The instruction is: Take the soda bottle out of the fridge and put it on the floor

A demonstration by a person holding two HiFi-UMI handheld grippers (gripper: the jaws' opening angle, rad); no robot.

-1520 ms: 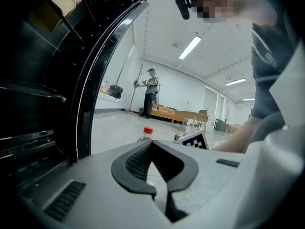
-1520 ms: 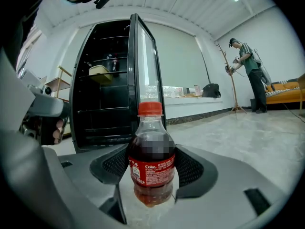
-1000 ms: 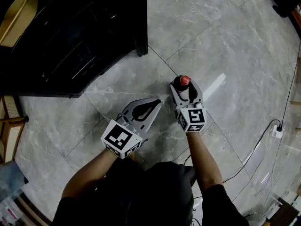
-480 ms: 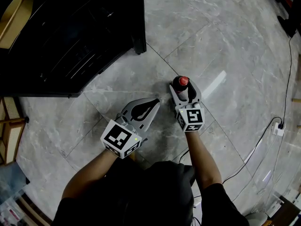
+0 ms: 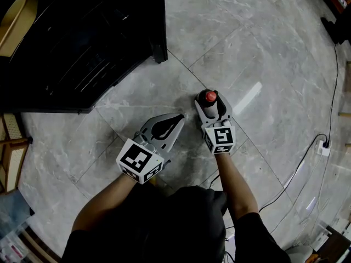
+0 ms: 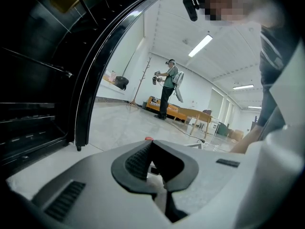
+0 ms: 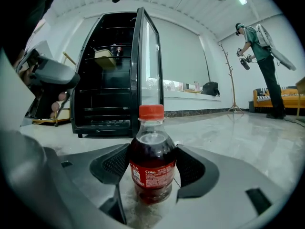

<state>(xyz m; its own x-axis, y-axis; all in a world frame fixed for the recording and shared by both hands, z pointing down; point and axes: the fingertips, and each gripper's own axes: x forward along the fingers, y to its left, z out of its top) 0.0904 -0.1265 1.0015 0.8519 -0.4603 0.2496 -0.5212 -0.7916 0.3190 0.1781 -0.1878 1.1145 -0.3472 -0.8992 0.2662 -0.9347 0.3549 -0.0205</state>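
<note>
The soda bottle (image 5: 210,96) has a red cap, a red label and dark drink inside. It stands upright between the jaws of my right gripper (image 5: 211,99), low over the grey marble floor (image 5: 263,48). In the right gripper view the bottle (image 7: 152,166) fills the gap and both pads press its sides, so the right gripper (image 7: 153,163) is shut on it. My left gripper (image 5: 180,118) hovers to its left, shut and holding nothing, tips pointing toward the bottle. The black fridge (image 5: 82,37) stands behind at the upper left, with its glass door (image 7: 147,66) swung open.
A black cable (image 5: 307,158) runs over the floor to a socket (image 5: 323,148) at the right. A wooden chair (image 5: 11,147) stands at the left edge. Another person (image 7: 262,56) with grippers stands far off, near a coat stand and an orange sofa.
The right gripper and bottle have sunk slightly toward the floor. The left gripper has stayed beside them, and the view has shifted a little.
</note>
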